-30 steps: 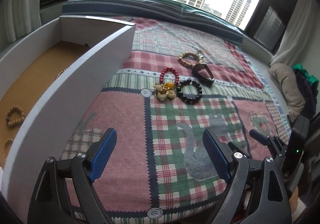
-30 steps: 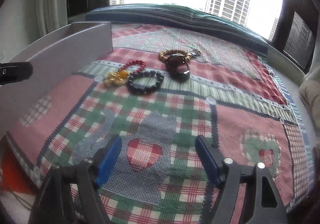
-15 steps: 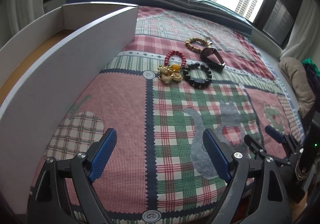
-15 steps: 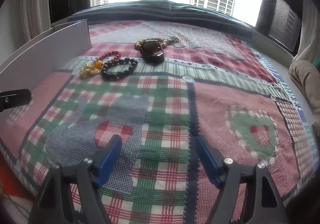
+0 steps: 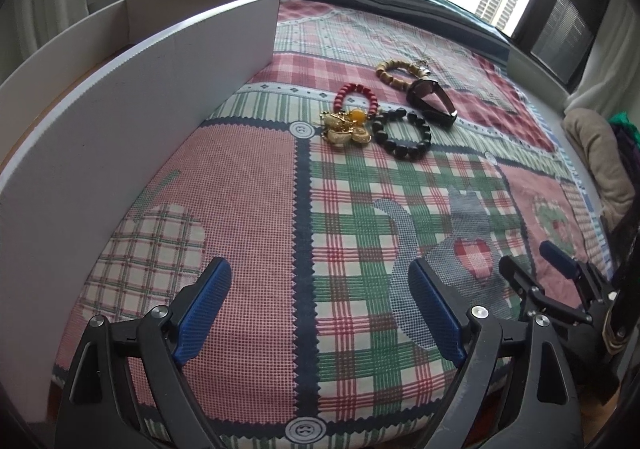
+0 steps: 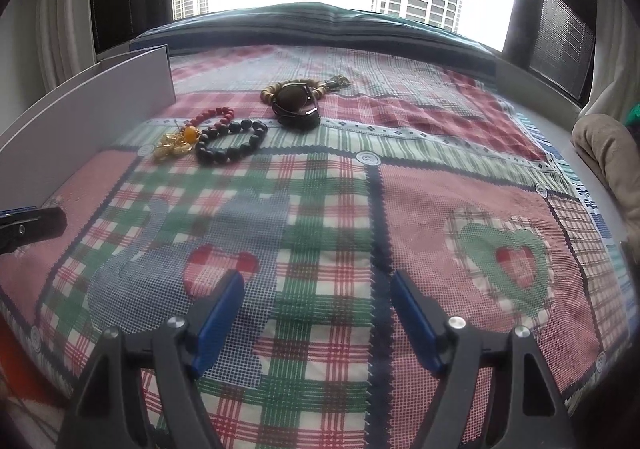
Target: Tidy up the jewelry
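Note:
Several pieces of jewelry lie together on the plaid quilt: a black bead bracelet (image 5: 401,135) (image 6: 231,142), a red bead bracelet (image 5: 356,99) (image 6: 214,115) with a gold charm cluster (image 5: 345,127) (image 6: 174,143), a wooden bead bracelet (image 5: 396,73) (image 6: 280,90), and folded dark sunglasses (image 5: 432,103) (image 6: 295,105). A white open box (image 5: 140,97) (image 6: 88,117) stands at the left. My left gripper (image 5: 320,309) is open and empty, well short of the jewelry. My right gripper (image 6: 318,313) is open and empty over the quilt's near part.
The patchwork quilt (image 5: 248,233) (image 6: 460,177) covers the bed up to a window ledge at the back. A beige cushion (image 5: 600,165) (image 6: 608,153) lies at the right edge. The right gripper shows at lower right in the left wrist view (image 5: 560,281).
Both grippers have dropped lower and drawn back a little; the box's inside is now hidden behind its wall. The jewelry has not moved. Both stay open.

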Demonstrator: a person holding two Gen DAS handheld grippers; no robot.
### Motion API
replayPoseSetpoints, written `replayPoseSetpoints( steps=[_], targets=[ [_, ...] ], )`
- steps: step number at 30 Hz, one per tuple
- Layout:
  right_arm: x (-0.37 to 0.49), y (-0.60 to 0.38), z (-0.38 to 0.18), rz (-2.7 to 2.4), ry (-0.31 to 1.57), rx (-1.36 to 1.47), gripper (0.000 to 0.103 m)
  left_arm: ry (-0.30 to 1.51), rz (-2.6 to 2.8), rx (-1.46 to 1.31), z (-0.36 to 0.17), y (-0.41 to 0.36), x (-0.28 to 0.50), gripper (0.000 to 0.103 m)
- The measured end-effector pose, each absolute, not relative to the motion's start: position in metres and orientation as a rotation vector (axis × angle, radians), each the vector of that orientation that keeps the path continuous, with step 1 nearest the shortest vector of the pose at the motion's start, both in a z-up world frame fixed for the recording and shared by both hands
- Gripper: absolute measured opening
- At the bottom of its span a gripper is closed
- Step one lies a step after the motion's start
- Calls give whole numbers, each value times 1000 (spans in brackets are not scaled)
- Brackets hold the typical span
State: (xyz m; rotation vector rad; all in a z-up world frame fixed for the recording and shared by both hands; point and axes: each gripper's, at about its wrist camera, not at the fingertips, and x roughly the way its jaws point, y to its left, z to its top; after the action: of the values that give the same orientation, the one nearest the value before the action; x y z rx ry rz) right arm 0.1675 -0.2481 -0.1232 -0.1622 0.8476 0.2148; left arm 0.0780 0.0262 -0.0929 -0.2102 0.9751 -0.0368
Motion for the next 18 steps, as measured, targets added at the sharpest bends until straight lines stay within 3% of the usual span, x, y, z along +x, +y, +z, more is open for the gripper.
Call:
replayPoseSetpoints(
  steps=[18],
  targets=[
    [166,-240,-123,226,845,-178,77,991,-27,-185,-96,23,79,92]
  ],
)
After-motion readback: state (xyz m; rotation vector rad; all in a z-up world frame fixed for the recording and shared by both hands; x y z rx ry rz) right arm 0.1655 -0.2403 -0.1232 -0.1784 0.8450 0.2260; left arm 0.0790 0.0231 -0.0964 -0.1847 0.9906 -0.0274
